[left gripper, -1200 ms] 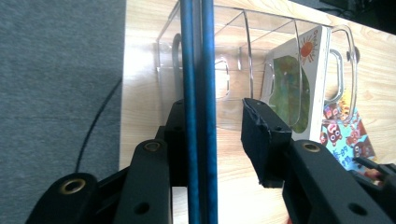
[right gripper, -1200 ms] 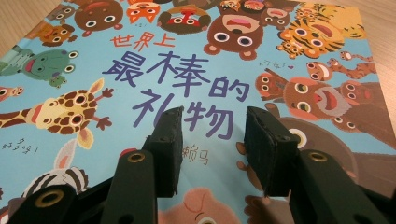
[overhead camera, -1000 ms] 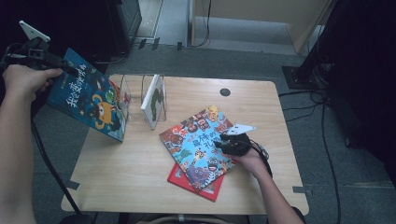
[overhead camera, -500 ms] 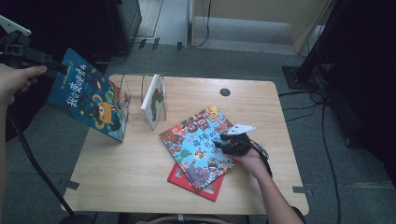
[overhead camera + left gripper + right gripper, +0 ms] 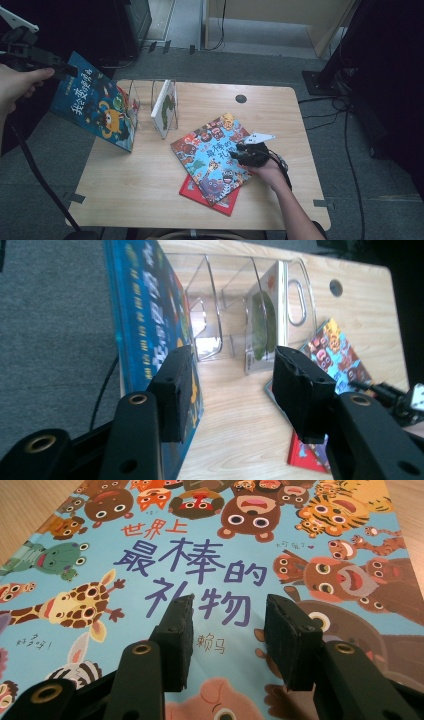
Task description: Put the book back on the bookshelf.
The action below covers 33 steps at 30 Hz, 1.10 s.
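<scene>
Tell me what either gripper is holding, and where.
Nothing. The left gripper has just been opening, empty, beside the blue book; the right gripper is open over the animal book.

Table (image 5: 150, 185): light wood, rounded corners, one dark round hole (image 5: 241, 98) near the far edge. Bears clear wire book rack (image 5: 145, 95), blue picture book (image 5: 95, 107) standing at left edge, red book (image 5: 220, 202) beneath animal picture book (image 5: 207, 155).
</scene>
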Available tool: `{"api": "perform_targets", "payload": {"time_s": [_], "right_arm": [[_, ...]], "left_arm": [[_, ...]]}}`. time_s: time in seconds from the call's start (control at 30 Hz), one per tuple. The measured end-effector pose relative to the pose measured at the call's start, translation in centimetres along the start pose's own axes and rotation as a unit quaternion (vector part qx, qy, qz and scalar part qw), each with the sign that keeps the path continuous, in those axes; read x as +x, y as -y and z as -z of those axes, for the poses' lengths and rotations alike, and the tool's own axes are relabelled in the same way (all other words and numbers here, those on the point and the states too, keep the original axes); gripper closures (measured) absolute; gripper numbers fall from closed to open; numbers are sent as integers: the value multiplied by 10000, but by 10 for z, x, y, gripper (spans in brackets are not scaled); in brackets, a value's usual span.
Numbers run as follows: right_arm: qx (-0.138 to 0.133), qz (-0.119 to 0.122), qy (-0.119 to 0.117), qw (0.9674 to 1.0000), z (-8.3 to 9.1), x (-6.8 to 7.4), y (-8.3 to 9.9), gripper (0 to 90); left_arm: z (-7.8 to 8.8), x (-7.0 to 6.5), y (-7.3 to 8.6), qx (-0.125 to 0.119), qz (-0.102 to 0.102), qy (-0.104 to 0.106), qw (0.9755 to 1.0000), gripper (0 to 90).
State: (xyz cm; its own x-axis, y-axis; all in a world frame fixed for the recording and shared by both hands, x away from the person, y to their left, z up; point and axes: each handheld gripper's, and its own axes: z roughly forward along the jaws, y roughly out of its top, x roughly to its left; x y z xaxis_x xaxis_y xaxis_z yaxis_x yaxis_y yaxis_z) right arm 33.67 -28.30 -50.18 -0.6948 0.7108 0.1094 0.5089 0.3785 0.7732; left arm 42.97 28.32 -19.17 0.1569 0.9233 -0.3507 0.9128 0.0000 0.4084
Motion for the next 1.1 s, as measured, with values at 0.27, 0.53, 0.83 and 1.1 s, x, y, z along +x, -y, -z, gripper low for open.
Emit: {"api": "perform_targets", "payload": {"time_s": [0.27, 0.53, 0.83, 1.1], "right_arm": [[52, -175, -35, 9998, 3, -1, 0, 544], [83, -140, -58, 9999, 3, -1, 0, 544], [112, -186, -53, 9997, 4, -1, -1, 544], [114, -233, -44, 9997, 5, -2, 0, 539]], "left_arm": [[-15, -20, 17, -33, -226, 179, 9996, 496], [-30, -26, 35, -22, -405, 100, 9991, 488], [-42, -36, 58, -94, -566, 218, 9981, 474], [-55, -41, 73, -167, -687, 257, 9972, 474]]}}
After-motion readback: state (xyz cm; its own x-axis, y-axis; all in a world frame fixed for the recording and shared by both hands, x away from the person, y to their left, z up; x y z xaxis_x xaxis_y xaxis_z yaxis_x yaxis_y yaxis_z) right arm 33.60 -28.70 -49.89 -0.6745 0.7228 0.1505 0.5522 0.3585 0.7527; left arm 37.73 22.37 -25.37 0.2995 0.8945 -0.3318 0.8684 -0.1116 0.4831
